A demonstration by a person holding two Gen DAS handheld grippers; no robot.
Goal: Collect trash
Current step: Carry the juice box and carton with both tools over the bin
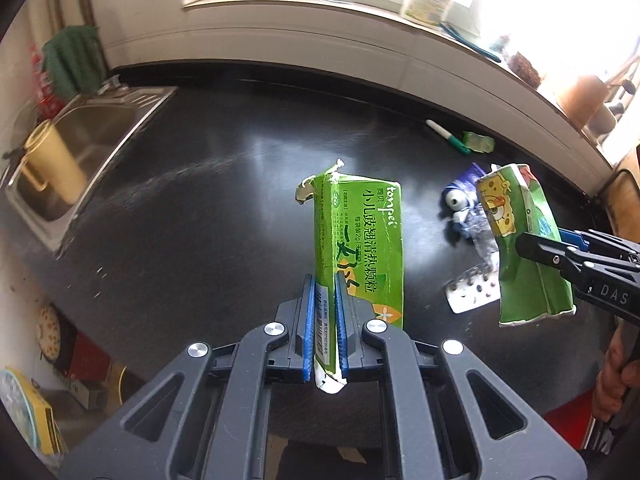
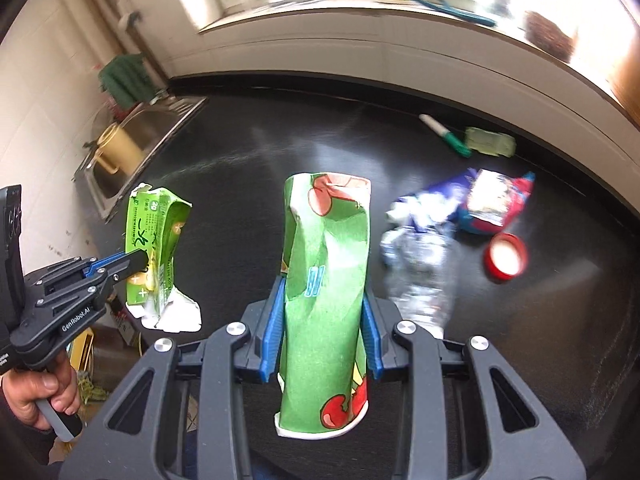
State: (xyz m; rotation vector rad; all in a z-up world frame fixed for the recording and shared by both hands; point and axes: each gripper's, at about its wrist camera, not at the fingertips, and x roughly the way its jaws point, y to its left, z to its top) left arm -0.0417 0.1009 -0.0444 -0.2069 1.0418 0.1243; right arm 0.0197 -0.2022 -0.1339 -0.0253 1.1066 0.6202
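My left gripper (image 1: 324, 280) is shut on the lower edge of a flattened green medicine box (image 1: 360, 232) with a torn top, held above the black counter (image 1: 200, 200). My right gripper (image 2: 324, 286) is shut on a crushed green paper cup (image 2: 328, 232) with red cartoon print, its white rim toward the camera. Each view shows the other hand: the right gripper (image 1: 548, 242) holds the cup (image 1: 520, 216) at the right, and the left gripper (image 2: 138, 260) holds the box (image 2: 152, 224) at the left. A hand (image 2: 36, 392) grips the left handle.
On the counter lie a crushed clear bottle (image 2: 420, 272), a purple and red wrapper (image 2: 496, 200), a red lid (image 2: 505, 258), a blister pack (image 1: 472, 288), a green marker (image 2: 444, 136) and a green block (image 2: 490, 142). A steel sink (image 1: 132, 100) holding a yellow mug (image 1: 52, 160) lies far left.
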